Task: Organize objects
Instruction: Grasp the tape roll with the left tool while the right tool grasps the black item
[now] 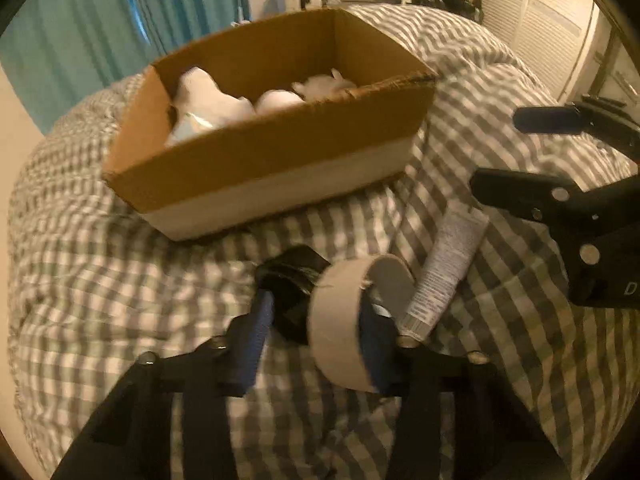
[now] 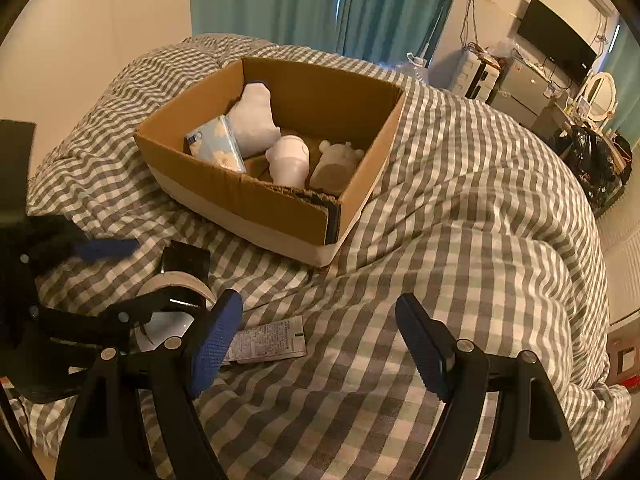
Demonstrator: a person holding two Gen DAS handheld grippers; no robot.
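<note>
1. The left gripper [image 1: 316,312] sits at the lower centre of its own view. Its jaws are partly closed around the tape roll [image 1: 344,320] and a black packet [image 1: 294,296], though whether the pads press yet I cannot tell.
2. The right gripper [image 2: 320,344] gapes wide and holds nothing.
3. The tube [image 2: 268,345] lies flat on the duvet [image 2: 460,240], just beside the right gripper's left finger.
4. The box [image 2: 280,216], upper centre, already holds white items.
5. The roll looks light and stiff, so pinching across its wall should hold.
6. The tube looks soft and slippery; grip it mid-body.
</note>
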